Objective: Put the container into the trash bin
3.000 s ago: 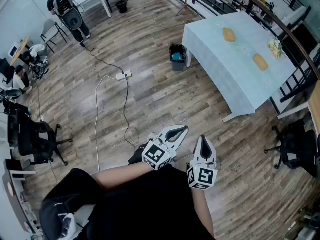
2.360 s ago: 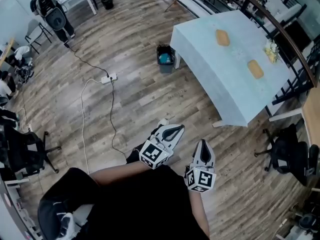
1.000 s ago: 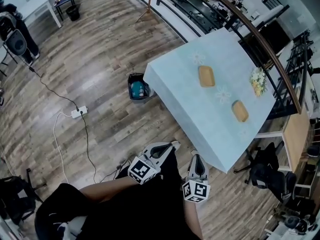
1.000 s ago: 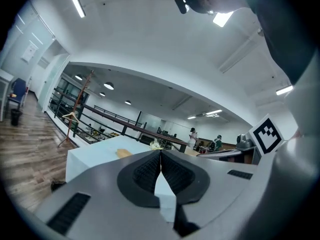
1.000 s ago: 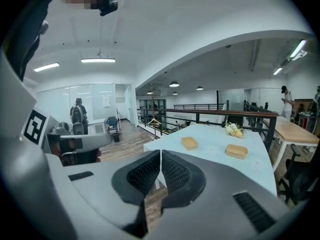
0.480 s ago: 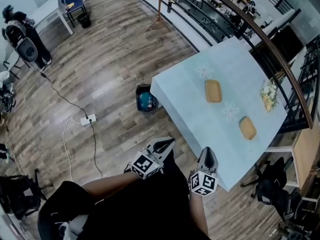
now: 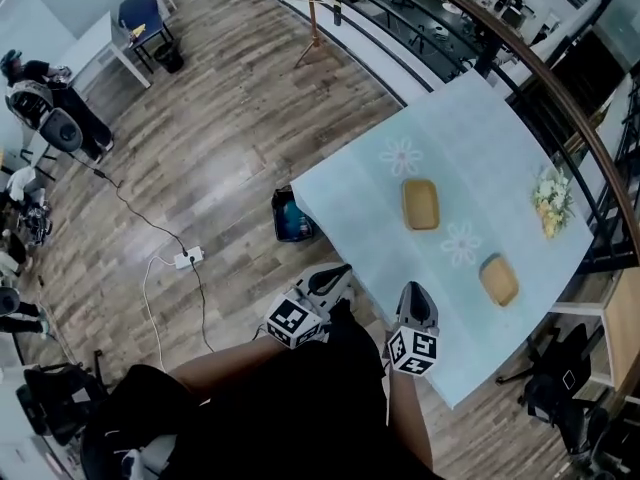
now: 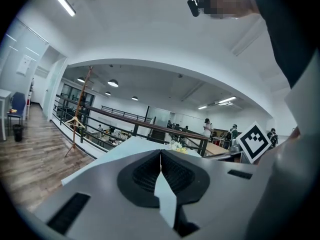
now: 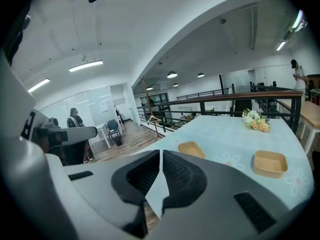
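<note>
Two shallow tan containers stand on the light blue table (image 7: 350, 183): one (image 7: 420, 204) near its middle, the other (image 7: 498, 280) further right. The right gripper view shows them too, the nearer container (image 9: 191, 149) and the further container (image 9: 270, 163). A dark trash bin (image 7: 293, 218) holding something blue stands on the floor by the table's left corner. My left gripper (image 7: 335, 274) and right gripper (image 7: 415, 294) are held close to the body at the table's near edge, both shut and empty. In their own views the left gripper (image 8: 160, 155) and the right gripper (image 9: 160, 155) have their jaws pressed together.
A bunch of flowers (image 7: 550, 200) lies at the table's far right. A white power strip (image 7: 187, 259) and its cable trail over the wooden floor to the left. A railing (image 7: 520, 43) runs behind the table. An office chair (image 7: 548, 398) stands at lower right. People are at far left (image 7: 45, 88).
The person has walked up to the table: it has come from the upper right to directly ahead, and the bin is nearer. Both grippers have stayed shut and empty.
</note>
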Motion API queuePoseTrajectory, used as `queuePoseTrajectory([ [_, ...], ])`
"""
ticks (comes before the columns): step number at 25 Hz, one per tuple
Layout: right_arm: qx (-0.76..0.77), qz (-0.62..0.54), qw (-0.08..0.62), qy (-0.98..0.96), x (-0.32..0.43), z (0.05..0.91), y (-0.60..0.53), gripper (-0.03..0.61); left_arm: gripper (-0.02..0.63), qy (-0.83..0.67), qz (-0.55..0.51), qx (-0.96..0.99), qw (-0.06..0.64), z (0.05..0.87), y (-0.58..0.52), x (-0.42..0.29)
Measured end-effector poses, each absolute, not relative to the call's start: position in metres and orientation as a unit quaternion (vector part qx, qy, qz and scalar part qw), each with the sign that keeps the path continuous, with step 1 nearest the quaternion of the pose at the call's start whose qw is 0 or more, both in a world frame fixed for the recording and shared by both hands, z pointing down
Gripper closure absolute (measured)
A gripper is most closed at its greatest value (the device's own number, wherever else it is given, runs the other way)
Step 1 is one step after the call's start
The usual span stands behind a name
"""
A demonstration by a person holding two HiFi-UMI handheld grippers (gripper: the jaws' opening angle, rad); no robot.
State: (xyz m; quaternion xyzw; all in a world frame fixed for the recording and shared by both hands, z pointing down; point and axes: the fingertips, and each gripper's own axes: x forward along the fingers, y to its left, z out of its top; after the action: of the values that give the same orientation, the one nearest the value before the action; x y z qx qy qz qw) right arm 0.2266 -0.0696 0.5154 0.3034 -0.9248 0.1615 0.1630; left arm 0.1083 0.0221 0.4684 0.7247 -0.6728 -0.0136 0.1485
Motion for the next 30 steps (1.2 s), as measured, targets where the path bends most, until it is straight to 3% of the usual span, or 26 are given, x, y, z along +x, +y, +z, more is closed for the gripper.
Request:
queuePoseTrajectory([
  [12,0.395,0.196,0.244,-0.864,0.22,0.608,-0.209,0.532,0.598,-0.684,-0.012,0.706,0.183,0.494,-0.059,0.074],
  [15,0.411,0.236,0.251,-0.844,0.217,0.634,-0.23,0.469,0.598,-0.683,-0.012,0.706,0.186,0.499,-0.072,0.072],
  [30,0.447,0.404,0.26,-0.754,0.182,0.73,-0.276,0.442,0.598,-0.706,0.002,0.674,0.216,0.517,-0.078,0.04],
])
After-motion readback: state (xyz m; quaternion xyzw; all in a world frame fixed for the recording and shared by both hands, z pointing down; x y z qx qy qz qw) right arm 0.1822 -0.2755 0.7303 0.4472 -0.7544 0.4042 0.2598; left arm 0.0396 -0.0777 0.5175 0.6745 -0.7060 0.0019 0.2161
